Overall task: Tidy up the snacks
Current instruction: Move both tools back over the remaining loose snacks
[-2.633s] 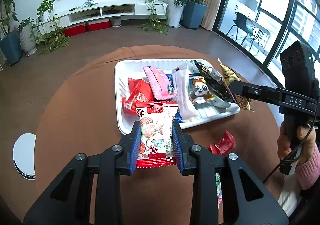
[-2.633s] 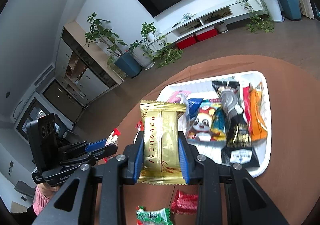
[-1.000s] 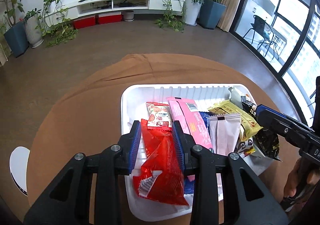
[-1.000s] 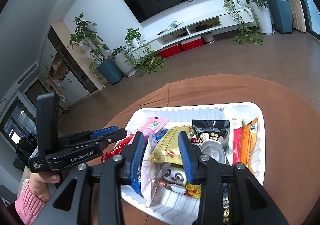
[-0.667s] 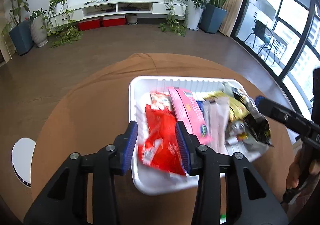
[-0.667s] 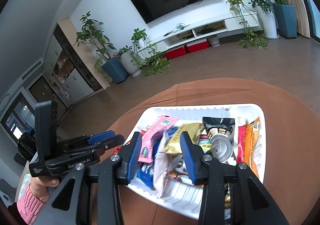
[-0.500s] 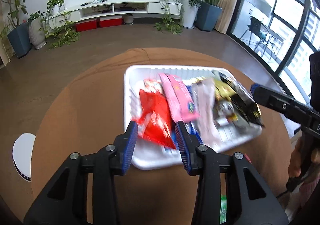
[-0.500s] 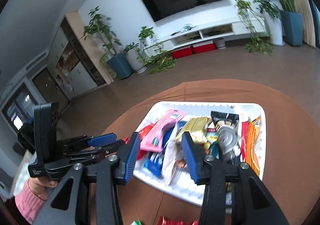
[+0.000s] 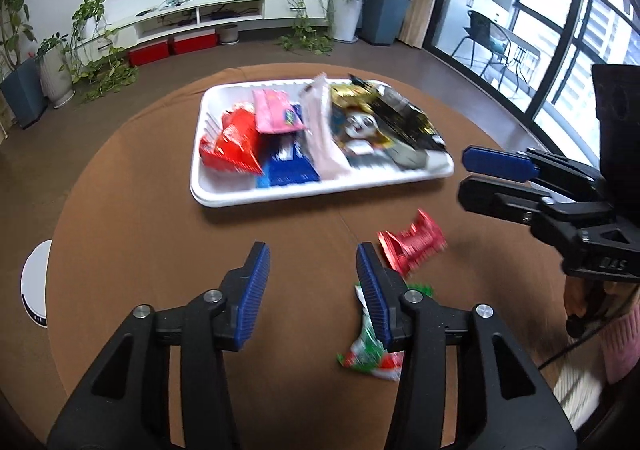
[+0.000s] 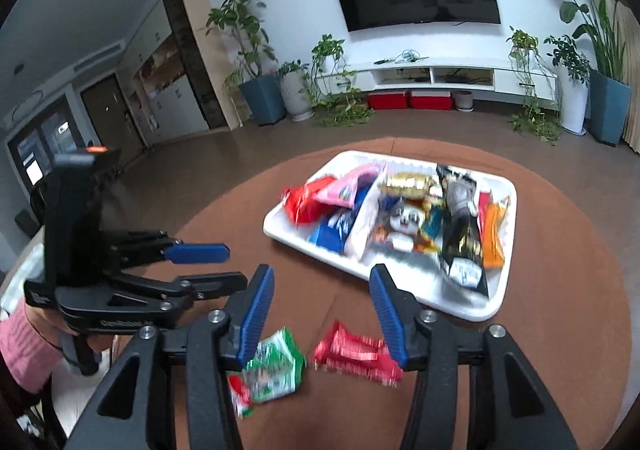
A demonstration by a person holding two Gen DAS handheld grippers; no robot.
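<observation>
Pulled back from the white tray (image 9: 320,194), both grippers (image 9: 312,282) (image 10: 322,304), jaws just spread wider, nothing between. Two snacks left near the table's front edge: red wrapper (image 9: 412,242), green packet (image 9: 370,346), maybe half hidden. Could slide off if bumped.

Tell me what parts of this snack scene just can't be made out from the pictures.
- Green packet, left wrist view: partly hidden behind the left tool; print blurred.
- Red packet, right wrist view: motion blur smears its print.
- Blue packet in the white tray: partly covered by other snacks.
</observation>
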